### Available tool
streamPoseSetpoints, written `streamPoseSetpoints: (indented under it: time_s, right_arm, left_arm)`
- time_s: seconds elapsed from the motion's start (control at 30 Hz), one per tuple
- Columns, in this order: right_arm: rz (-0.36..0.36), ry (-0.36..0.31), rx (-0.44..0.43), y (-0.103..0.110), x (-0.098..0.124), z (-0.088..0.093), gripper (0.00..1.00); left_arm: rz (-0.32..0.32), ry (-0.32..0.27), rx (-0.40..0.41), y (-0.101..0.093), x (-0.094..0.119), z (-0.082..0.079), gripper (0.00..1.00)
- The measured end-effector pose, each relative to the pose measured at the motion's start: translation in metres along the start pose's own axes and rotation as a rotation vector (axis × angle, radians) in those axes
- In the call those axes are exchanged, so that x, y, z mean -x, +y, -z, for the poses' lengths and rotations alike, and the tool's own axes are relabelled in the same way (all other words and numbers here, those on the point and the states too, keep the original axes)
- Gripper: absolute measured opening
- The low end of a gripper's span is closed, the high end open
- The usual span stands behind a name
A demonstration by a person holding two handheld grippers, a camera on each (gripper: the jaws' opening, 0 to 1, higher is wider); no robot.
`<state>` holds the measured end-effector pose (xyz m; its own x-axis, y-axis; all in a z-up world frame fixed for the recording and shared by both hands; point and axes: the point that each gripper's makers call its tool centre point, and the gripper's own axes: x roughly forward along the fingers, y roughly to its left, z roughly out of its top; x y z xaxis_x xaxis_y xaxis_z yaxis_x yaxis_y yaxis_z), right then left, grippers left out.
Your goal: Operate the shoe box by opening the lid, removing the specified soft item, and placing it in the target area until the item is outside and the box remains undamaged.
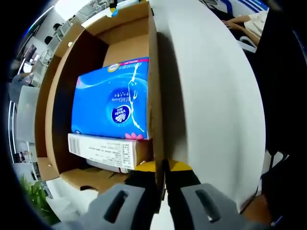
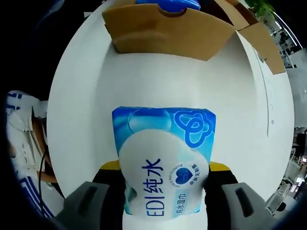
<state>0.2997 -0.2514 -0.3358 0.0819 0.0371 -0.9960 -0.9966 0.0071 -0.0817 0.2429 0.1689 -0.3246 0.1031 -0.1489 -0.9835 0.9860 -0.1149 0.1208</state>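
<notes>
**Wipes pack out of the box, left claw steadying the wall**

Left gripper view: My left claw sits at bottom centre, jaws closed narrow on the thin edge of the shoe box side wall, which runs up the middle of the frame. Left of that wall the box is open. Inside, centre left, lies a blue tissue pack, with a white carton just below it in the frame and touching it. The white table fills the right half. A person's sleeve shows at upper right. I judge the pinch should stay light: cardboard creases easily, so I hold and do not twist or pull.

Right gripper view: My right claw at the bottom is clamped on a blue-and-white wet wipes pack, the soft item, which bulges between the jaws at lower centre. It is outside the box, over bare table. A box flap lies across the top of the frame, well apart from the pack.

Judgement: the step in hand is placing. I would lower the pack flat onto the table clear of the flap, let it rest before opening the jaws, then back straight away so the soft wrapper does not snag. I cannot tell where the target area is marked.
</notes>
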Motion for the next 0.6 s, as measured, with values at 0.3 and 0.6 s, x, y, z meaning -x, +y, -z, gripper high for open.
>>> streamPoseSetpoints:
  time_s: [0.3,0.6]
  right_arm:
    - [0.076,-0.003,-0.012,-0.009,0.009,0.001,0.77]
    - [0.106,-0.035,-0.068,-0.003,0.025,-0.003,0.75]
  left_arm:
    - [-0.002,-0.001,-0.003,0.0,0.001,0.0,0.04]
    - [-0.004,-0.001,-0.012,0.001,0.001,0.001,0.04]
